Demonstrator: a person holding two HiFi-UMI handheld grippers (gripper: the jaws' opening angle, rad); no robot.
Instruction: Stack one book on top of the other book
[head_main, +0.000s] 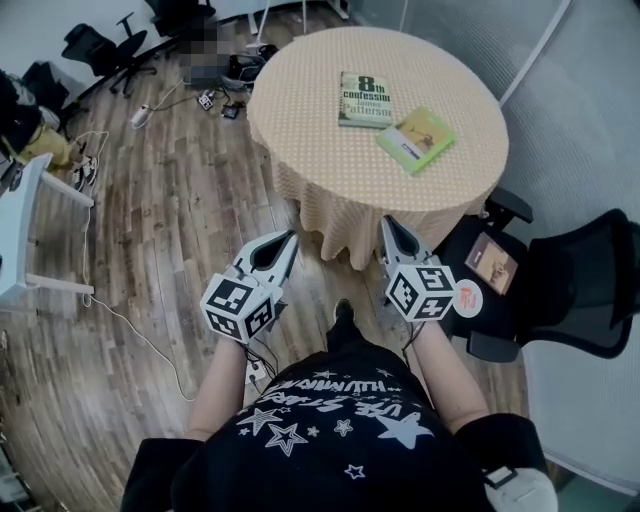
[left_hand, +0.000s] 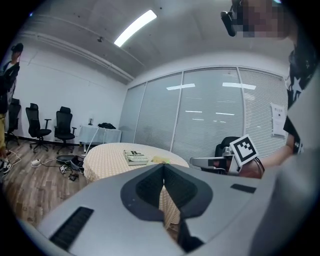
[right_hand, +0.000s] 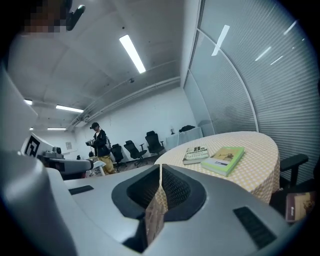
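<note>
Two books (head_main: 365, 99) lie beyond closed jaws.

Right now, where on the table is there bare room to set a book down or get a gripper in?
Bare cloth on the table: the whole left part, from the rim to the pale book, and the near strip in front of both books. Crowded centre-right: the green book lies close beside the pale one.
</note>
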